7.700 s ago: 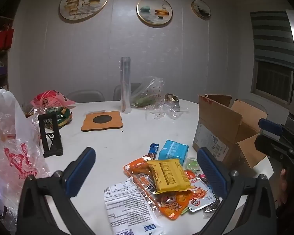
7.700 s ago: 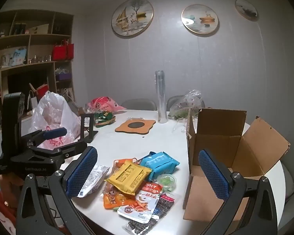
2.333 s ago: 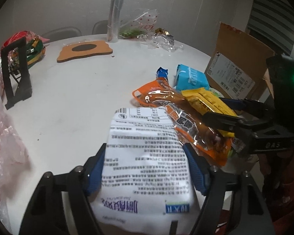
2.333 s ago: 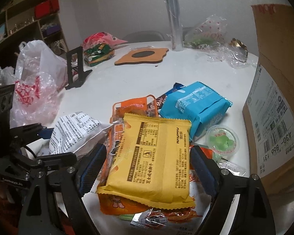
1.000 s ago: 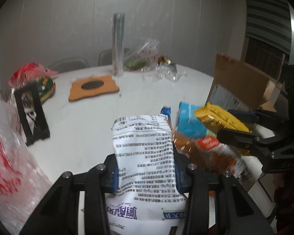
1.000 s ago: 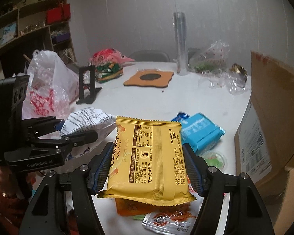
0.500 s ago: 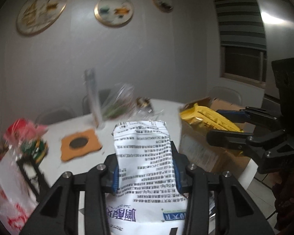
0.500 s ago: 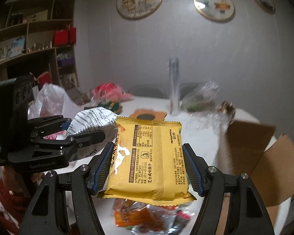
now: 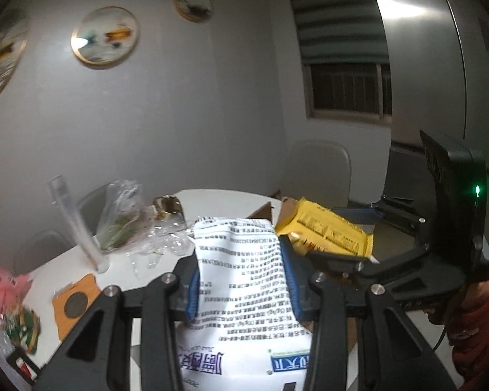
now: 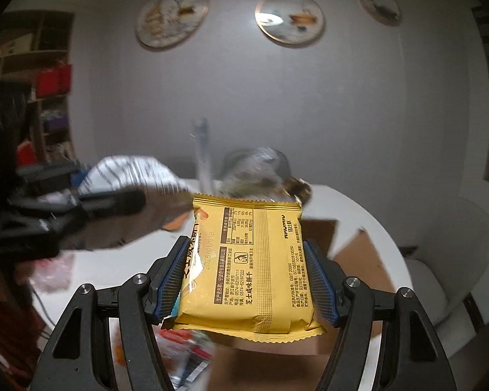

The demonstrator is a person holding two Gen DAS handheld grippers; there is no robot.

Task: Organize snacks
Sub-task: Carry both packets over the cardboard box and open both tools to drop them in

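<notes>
Left wrist view: the left gripper [image 9: 243,280] pinches a white packet [image 9: 241,280] across its sides, raised above the table [image 9: 212,195]; it looks light and crinkly. Right wrist view: the right gripper [image 10: 247,280] clamps a yellow packet [image 10: 247,267] over the cardboard box [image 10: 358,254]; probably brittle inside, so gentle side holds suit.

Each camera sits just behind its own fingers, raised above the table [image 9: 208,195] and facing the far wall. Left view shows the right gripper [image 9: 339,238] at 3 o'clock; right view shows the left gripper [image 10: 91,189] at 9. Both share the plates [image 10: 290,18].
</notes>
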